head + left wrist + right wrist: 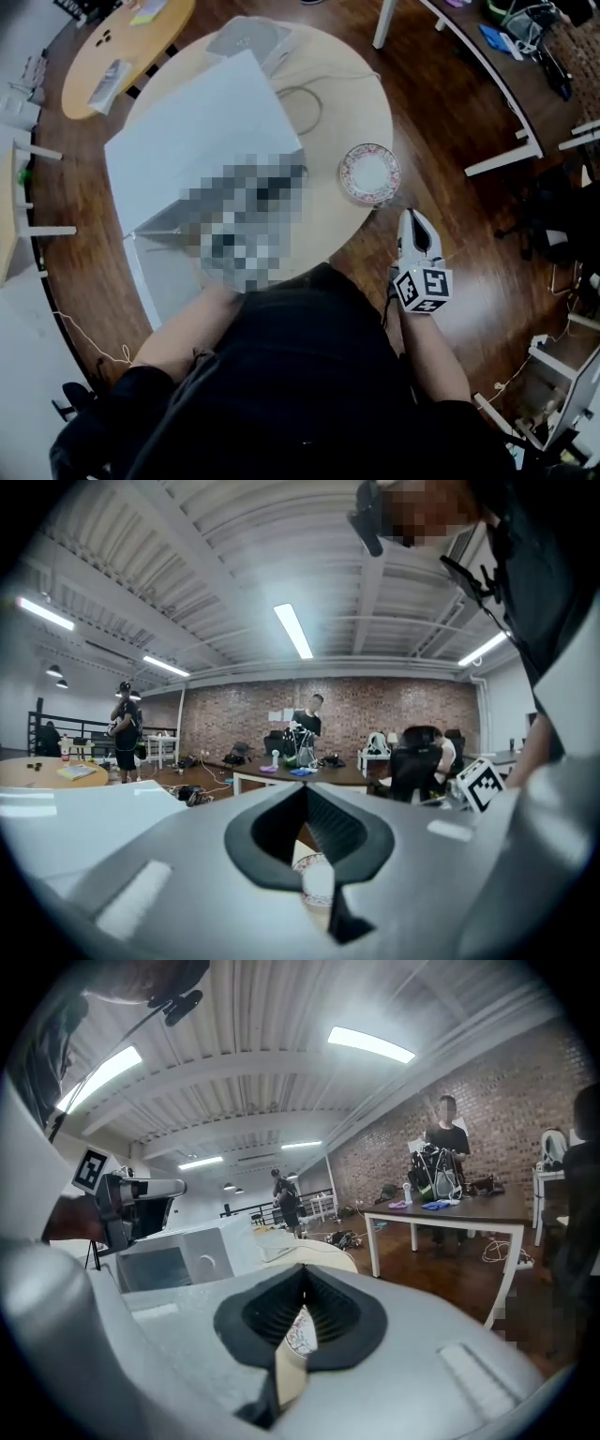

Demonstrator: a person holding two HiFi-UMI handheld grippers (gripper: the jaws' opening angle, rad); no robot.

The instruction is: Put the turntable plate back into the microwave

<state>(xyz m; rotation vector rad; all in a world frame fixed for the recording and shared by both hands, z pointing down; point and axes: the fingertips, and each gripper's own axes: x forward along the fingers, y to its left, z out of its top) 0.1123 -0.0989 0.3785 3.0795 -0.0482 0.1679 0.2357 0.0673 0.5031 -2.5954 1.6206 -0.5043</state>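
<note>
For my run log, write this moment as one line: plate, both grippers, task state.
plate: on table, outside microwave | left gripper: shut, empty | right gripper: shut, empty | task: plate not yet grasped

The head camera sits high and looks almost straight down on the round pale wooden table (352, 103), the white boxy microwave (187, 150) and the small round plate with a red flowery rim (369, 173). The camera on the left gripper (305, 789) sits low, close behind its jaws, and looks level across the room to the red brick wall (375, 705). The camera on the right gripper (411, 217) sits low too and faces the microwave. All three see the plate. Both gripper cameras see the long dark table (281, 772).
</note>
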